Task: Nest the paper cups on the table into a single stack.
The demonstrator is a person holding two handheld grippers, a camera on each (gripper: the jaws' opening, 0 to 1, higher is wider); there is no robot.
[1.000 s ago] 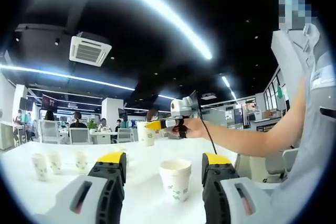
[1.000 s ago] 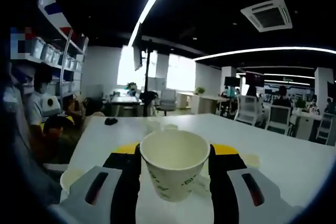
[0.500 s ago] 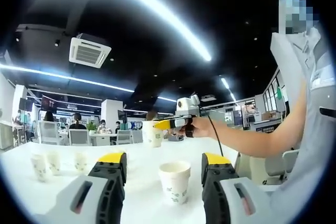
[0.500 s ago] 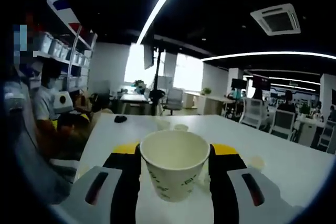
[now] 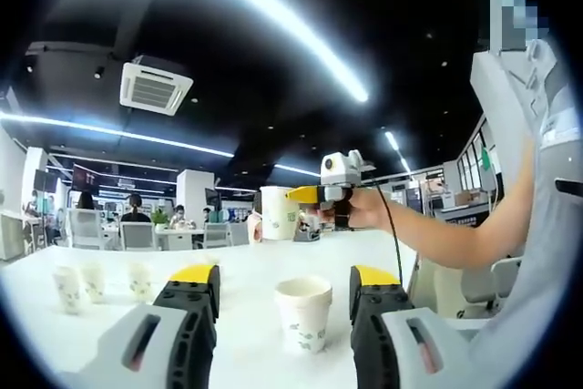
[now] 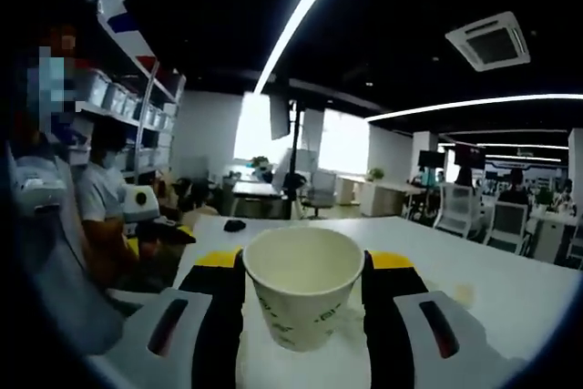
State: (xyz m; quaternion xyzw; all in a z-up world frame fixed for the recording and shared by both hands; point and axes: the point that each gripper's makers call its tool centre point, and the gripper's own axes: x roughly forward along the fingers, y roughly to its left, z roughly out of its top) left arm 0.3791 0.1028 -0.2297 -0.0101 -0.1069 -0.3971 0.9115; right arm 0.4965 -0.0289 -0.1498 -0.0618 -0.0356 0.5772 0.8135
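Between right claw (image 6: 303, 293) jaws: tapered paper cup (image 6: 303, 293), pinched | left claw (image 5: 284, 312): spread, smooth white table (image 5: 246, 266)

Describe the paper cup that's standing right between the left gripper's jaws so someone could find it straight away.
Start at the white table in the left gripper view and look just beyond the left gripper. A paper cup stands there alone, upright and empty, with a green print. The three small cups stand in a row far off to its side.
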